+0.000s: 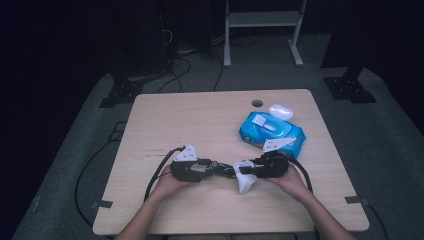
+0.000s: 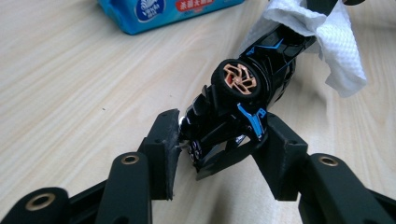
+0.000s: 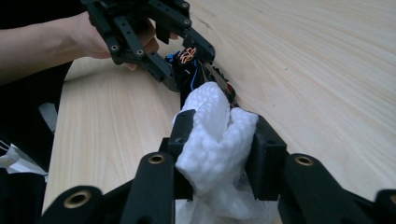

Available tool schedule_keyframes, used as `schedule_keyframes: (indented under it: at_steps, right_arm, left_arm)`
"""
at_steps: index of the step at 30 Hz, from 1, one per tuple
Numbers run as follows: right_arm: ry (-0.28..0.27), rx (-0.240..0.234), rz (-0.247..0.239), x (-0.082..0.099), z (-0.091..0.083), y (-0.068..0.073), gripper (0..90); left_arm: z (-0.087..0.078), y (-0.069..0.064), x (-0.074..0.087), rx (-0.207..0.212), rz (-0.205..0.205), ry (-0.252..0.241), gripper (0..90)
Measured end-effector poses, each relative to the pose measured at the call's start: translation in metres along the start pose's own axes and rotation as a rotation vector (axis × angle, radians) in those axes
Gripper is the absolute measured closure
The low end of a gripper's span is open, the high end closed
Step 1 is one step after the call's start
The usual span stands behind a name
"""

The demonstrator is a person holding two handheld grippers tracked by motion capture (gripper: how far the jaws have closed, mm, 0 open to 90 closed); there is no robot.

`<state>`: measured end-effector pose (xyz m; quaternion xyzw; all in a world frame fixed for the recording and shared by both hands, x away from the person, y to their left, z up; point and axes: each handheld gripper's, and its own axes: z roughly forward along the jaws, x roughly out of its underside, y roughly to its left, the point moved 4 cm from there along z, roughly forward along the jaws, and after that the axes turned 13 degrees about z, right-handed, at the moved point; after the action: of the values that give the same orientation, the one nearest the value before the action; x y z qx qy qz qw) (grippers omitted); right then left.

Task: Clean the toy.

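Blue wipes pack (image 2: 163, 11): print too cut off and small to read.

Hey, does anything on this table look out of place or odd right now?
Nothing stands out. The toy car is clamped in the left hand-held gripper, and the wipe in the right hand-held gripper touches it.

A light wooden table (image 1: 190, 120) with a round cable hole (image 1: 257, 103) near its far edge bears a blue wet-wipes pack (image 1: 270, 131) and a white case (image 1: 280, 111) just behind it.
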<state>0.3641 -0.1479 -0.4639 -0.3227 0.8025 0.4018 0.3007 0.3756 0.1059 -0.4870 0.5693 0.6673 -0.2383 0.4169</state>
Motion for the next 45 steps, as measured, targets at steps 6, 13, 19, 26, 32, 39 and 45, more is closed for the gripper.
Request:
schedule_keyframes:
  at_steps: [6, 13, 19, 26, 32, 39, 45]
  right_arm:
    - [0.002, -0.005, -0.017, 0.004, 0.000, 0.005, 69.9]
    - [-0.001, -0.024, -0.022, 0.008, 0.001, 0.006, 70.4]
    - [0.009, -0.012, -0.056, 0.012, 0.003, 0.013, 70.5]
    - [0.089, 0.043, -0.093, 0.028, 0.013, 0.012, 71.1]
    - [0.079, 0.066, -0.104, 0.019, 0.010, 0.011, 72.5]
    - [0.033, 0.141, -0.103, 0.001, 0.016, 0.006, 74.3]
    - [0.053, 0.136, -0.093, 0.005, 0.025, -0.001, 74.8]
  left_arm:
    - [0.001, -0.003, 0.001, 0.014, 0.002, 0.000, 50.0]
    - [-0.001, -0.006, 0.002, 0.033, 0.011, 0.006, 46.3]
    - [0.000, -0.009, 0.001, 0.048, 0.022, 0.006, 36.9]
    - [0.006, -0.013, 0.004, 0.051, 0.053, 0.047, 35.3]
    - [0.007, -0.013, 0.005, 0.055, 0.058, 0.055, 34.8]
    - [0.008, -0.012, 0.002, 0.025, 0.055, 0.038, 27.1]
    - [0.018, -0.004, 0.001, 0.018, 0.010, 0.042, 14.1]
